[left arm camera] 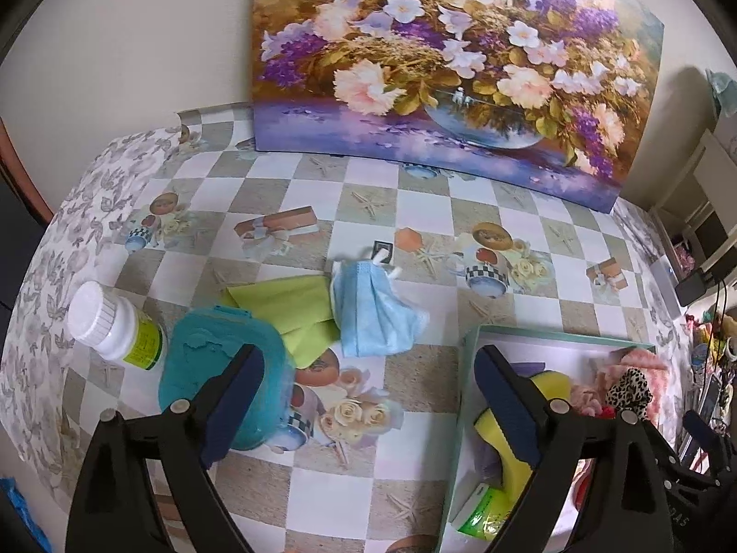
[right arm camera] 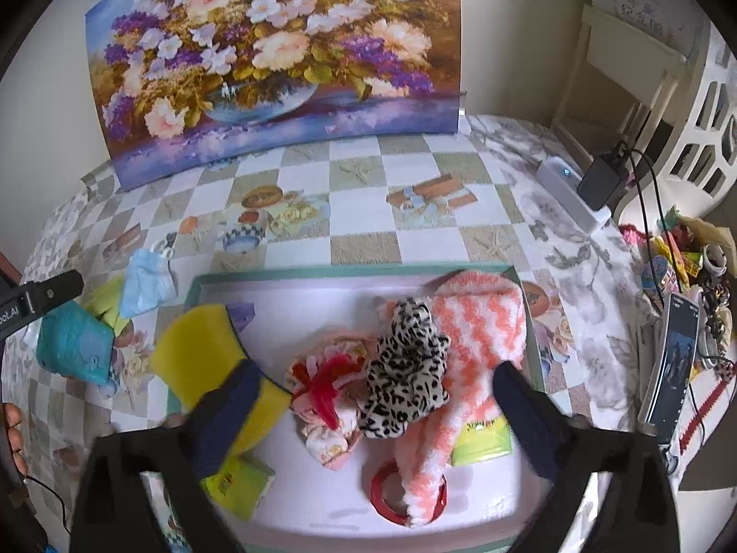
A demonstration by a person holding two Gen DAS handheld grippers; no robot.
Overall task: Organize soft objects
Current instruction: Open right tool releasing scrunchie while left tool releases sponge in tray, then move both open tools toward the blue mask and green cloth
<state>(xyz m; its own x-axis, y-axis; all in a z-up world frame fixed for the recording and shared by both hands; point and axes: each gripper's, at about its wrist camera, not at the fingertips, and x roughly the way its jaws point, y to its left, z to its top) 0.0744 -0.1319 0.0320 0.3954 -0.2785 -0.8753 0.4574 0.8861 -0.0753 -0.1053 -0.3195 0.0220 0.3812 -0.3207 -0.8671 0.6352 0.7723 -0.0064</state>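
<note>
Checkered table cut off at near edge. One shallow tray, near rim hidden behind right tongs. Inside: one striped fuzzy sock, one leopard scrunchie, one yellow sponge partly behind finger, two green packets, one red ring half covered. Outside, on table: one teal pouch, one green cloth, one blue mask, one white bottle. Left tongs and right tongs both spread wide, empty.

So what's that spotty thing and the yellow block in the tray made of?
The leopard-print scrunchie looks like soft plush fabric: it is fuzzy, matte and bunched into folds. The yellow sponge seems to be foam with a dull surface and a dark scouring layer along one edge, though the picture is too blurry to show pores.
</note>
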